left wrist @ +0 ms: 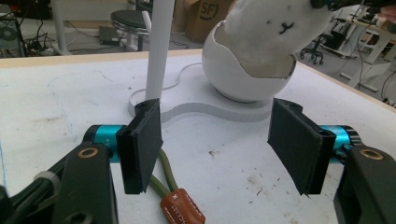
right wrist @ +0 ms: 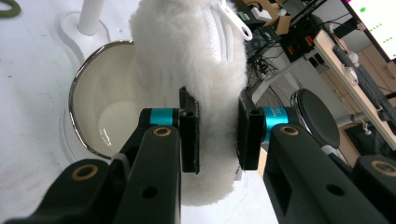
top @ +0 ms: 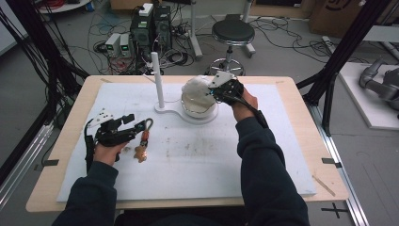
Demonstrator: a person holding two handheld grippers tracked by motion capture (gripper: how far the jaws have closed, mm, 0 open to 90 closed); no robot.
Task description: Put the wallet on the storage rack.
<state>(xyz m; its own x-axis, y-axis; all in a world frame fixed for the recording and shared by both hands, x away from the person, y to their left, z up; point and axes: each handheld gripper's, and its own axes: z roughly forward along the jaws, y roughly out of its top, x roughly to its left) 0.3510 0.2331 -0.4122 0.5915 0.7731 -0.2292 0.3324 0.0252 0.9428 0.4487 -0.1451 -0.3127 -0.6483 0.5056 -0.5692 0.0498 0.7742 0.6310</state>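
1. White matting is covering the bench [top: 301, 141]; a stool [top: 232, 32] is standing behind.
2. Right gripper [right wrist: 218, 135] fingers are squeezing a fluffy pouch [right wrist: 187, 60] over the bowl [right wrist: 93, 112].
3. Left gripper [left wrist: 215, 140] fingers are gaping wide above a keychain strap [left wrist: 182, 207], near a white post [left wrist: 159, 51].

A black round stool [top: 232, 32] stands on the floor beyond the surface [top: 282, 89]. Left of it sit computer towers [top: 151, 26] among tangled cables [top: 106, 47]. A cardboard box [top: 336, 16] rests at far right.
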